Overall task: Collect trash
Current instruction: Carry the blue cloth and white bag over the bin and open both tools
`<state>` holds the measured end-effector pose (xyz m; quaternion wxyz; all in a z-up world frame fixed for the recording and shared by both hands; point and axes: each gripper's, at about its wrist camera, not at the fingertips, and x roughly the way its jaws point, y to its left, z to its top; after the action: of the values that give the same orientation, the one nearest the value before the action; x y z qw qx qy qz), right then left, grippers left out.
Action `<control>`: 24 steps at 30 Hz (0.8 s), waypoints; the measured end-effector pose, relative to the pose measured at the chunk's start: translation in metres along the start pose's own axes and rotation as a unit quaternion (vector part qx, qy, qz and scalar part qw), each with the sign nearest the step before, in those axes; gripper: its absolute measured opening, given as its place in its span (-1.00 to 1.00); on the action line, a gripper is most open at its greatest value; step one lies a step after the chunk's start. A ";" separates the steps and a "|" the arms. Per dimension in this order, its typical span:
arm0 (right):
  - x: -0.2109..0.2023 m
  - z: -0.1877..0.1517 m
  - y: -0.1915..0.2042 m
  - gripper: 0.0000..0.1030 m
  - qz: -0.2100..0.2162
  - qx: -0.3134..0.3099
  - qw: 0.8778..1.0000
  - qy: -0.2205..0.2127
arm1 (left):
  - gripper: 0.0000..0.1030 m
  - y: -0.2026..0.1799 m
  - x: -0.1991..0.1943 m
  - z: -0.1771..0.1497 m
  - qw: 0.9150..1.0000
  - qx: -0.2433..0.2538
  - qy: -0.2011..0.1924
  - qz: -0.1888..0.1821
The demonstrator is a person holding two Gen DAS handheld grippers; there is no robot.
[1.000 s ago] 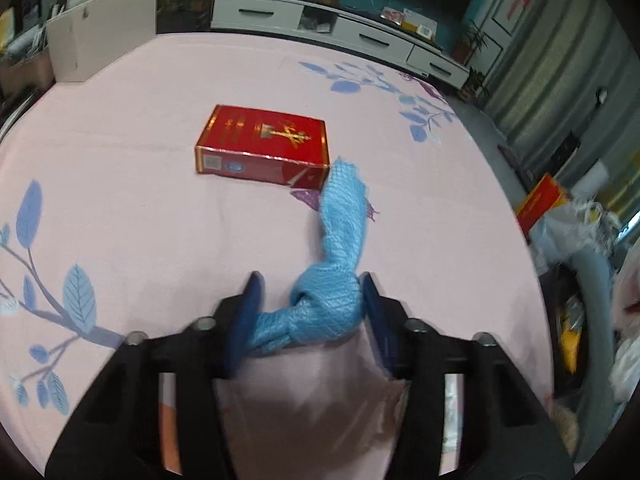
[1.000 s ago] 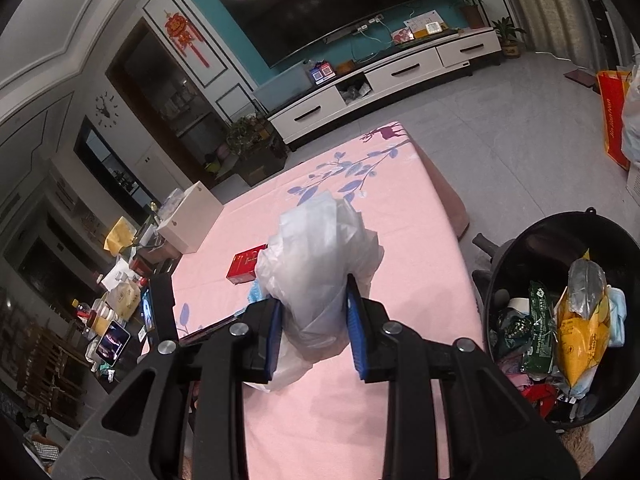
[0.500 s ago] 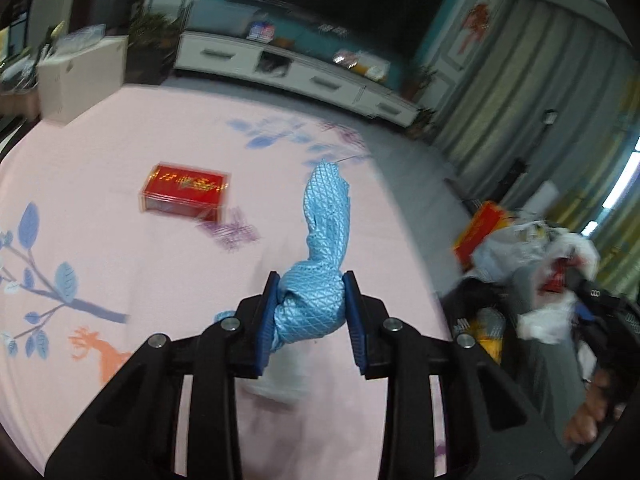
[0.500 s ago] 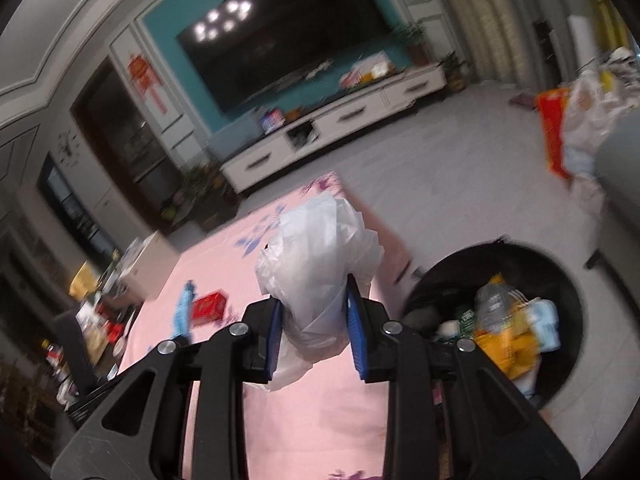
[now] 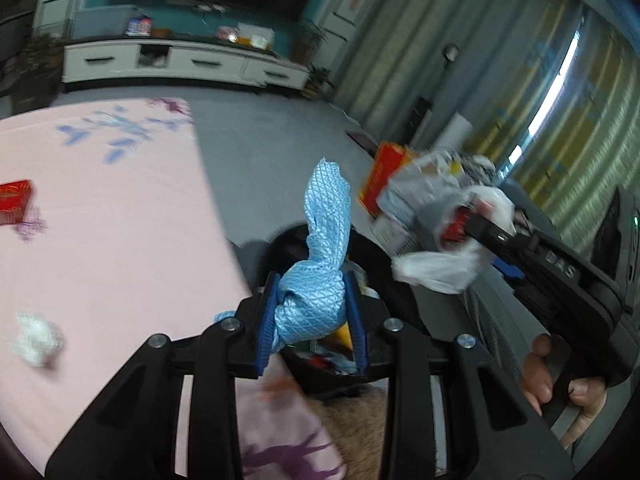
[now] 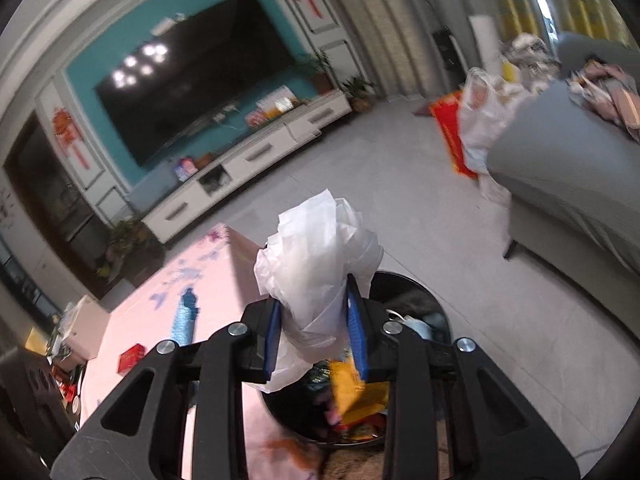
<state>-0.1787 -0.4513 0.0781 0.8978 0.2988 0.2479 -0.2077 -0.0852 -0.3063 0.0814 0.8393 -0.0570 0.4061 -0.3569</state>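
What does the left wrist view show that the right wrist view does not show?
Only the left wrist view shows the white crumpled wad on the pink tablecloth and a hand holding the right gripper. Only the right wrist view shows the television. Both show the black bin, the red box, the blue cloth and the white plastic bag.

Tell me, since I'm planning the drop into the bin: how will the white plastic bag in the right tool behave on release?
The white plastic bag looks thin and crumpled, so probably very light and floppy. It may drift or cling to the right tool rather than fall straight into the black bin.
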 end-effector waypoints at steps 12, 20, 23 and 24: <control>0.070 -0.009 -0.035 -0.38 -0.050 0.016 0.994 0.096 | -0.32 -0.027 0.099 -0.013 0.996 0.014 0.086 -0.008; 0.057 -0.009 -0.027 0.48 -0.027 0.013 0.997 0.077 | 0.70 -0.009 0.077 -0.004 0.998 -0.020 0.063 -0.005; 0.052 -0.007 -0.027 0.57 -0.025 0.017 0.997 0.066 | 0.88 0.014 0.046 0.006 0.998 -0.040 0.035 0.021; 0.050 -0.007 -0.026 0.57 -0.026 0.017 0.997 0.065 | 0.90 0.022 0.036 0.008 0.998 -0.046 0.028 0.033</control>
<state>-0.1549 -0.4772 0.0329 0.8689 0.3204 0.3100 -0.2151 -0.0520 -0.3147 0.0546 0.8352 -0.0721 0.4473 -0.3117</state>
